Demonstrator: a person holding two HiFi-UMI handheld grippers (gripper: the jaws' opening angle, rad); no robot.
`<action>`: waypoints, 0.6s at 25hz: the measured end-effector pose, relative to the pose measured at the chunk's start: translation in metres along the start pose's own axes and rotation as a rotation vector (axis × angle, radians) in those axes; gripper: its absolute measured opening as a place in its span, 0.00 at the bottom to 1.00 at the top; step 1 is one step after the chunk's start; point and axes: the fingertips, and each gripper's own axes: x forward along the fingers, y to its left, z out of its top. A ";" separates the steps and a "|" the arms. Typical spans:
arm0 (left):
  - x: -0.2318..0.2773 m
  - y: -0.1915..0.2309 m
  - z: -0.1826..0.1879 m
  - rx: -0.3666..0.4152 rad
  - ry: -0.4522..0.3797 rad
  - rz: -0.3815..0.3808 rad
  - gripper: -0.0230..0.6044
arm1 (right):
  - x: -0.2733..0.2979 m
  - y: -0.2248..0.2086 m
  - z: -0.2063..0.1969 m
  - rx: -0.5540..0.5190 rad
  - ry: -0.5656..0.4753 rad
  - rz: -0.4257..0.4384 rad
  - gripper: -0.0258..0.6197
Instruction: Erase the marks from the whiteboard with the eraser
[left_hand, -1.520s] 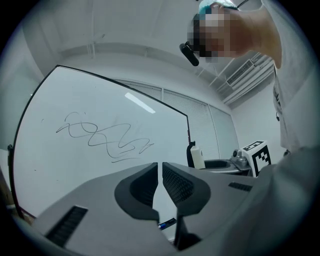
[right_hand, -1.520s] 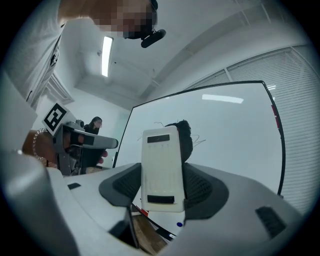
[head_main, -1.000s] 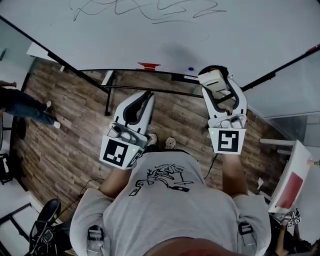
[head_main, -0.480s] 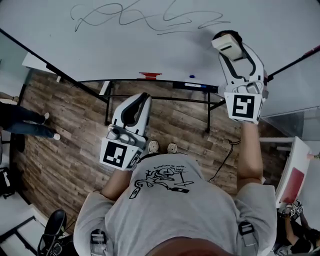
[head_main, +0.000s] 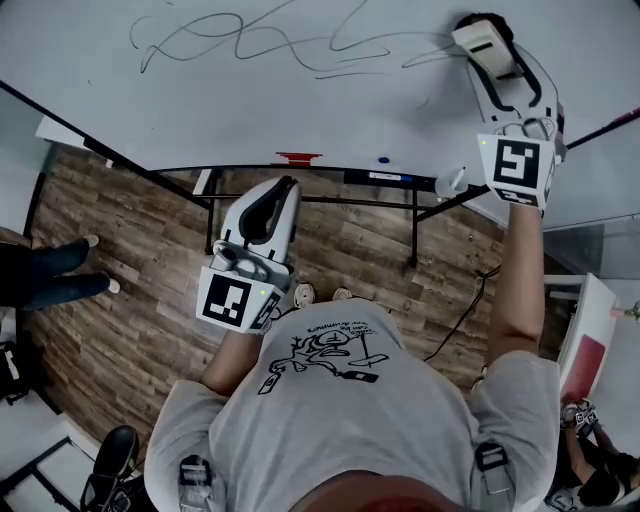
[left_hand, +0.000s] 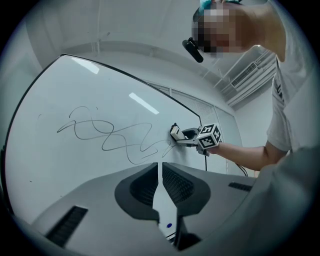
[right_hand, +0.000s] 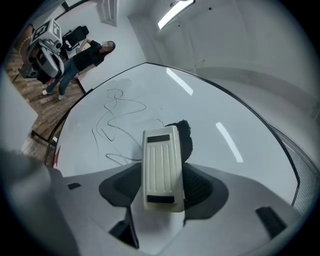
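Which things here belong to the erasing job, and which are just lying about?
Job: eraser, held in right gripper; scribbled marks; whiteboard.
Lying about: red object at whiteboard's lower edge; left gripper, shut and empty; bystander's legs.

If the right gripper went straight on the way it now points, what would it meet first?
The eraser held in the right gripper would meet the whiteboard first, by the right end of the marks; it may already be touching, as depth is unclear.
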 end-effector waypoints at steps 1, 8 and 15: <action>0.002 0.001 -0.001 -0.001 -0.003 0.001 0.10 | 0.003 -0.001 -0.002 -0.001 0.002 0.002 0.45; 0.015 0.006 -0.001 -0.001 -0.011 -0.001 0.10 | 0.011 0.004 -0.005 -0.010 -0.003 0.007 0.44; 0.024 0.003 -0.005 -0.011 -0.010 -0.009 0.10 | 0.014 0.014 -0.005 -0.049 -0.004 0.003 0.44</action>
